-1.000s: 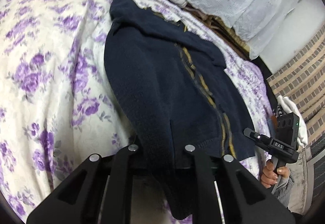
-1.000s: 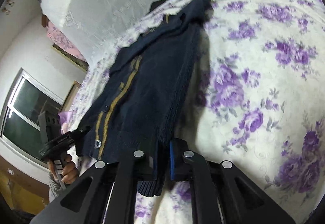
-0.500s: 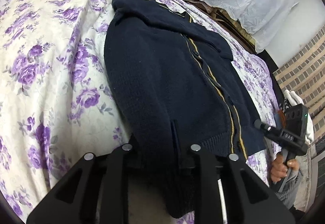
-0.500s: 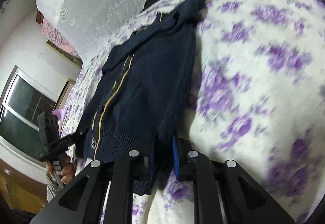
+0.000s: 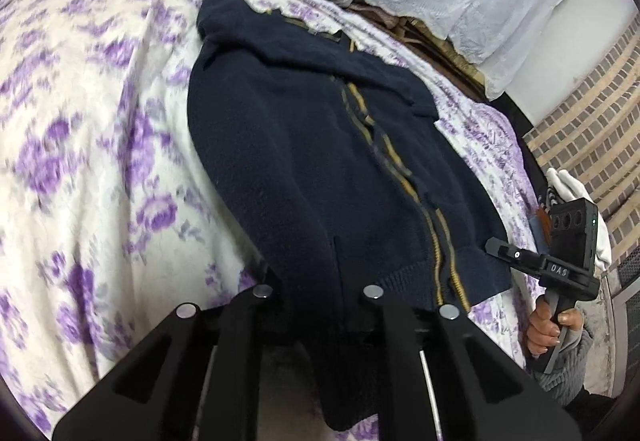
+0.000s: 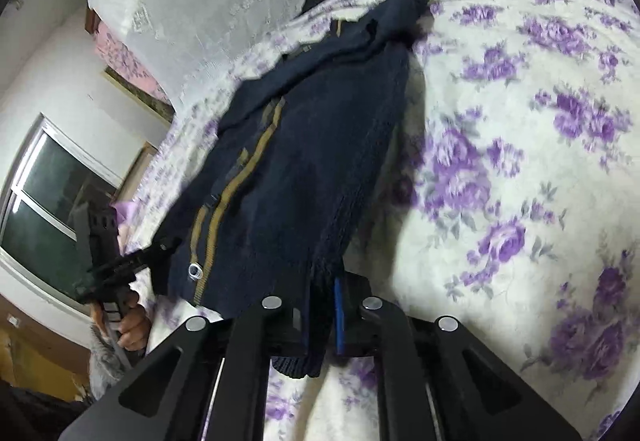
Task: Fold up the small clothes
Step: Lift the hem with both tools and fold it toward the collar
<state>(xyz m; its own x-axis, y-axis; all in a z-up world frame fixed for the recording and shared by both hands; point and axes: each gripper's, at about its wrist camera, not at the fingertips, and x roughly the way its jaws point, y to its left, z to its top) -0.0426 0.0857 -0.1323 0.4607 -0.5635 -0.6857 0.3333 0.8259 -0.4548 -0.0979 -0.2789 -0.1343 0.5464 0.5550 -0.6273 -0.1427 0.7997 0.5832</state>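
Floral bedspread, white with purple roses [image 5: 80,161], fills the left of the left wrist view. Small navy knitted zip jacket with mustard zipper tape [image 5: 320,161] lies lengthwise on it, collar far, ribbed hem near. Left gripper [image 5: 318,305] clamped on the hem corner at one side; cloth bunches between the black fingers. Right of the jacket: brick-pattern wall [image 5: 592,113] and, at the hem's other corner, the right gripper [image 6: 320,321], closed on that edge with a fold of knit pinched against a blue pad. Both hem corners look slightly lifted, the body resting on the bed. Judgement: hem-to-collar fold is starting. Do it well by raising both corners level, keeping the hem taut, carrying it evenly toward the collar, zipper straight.
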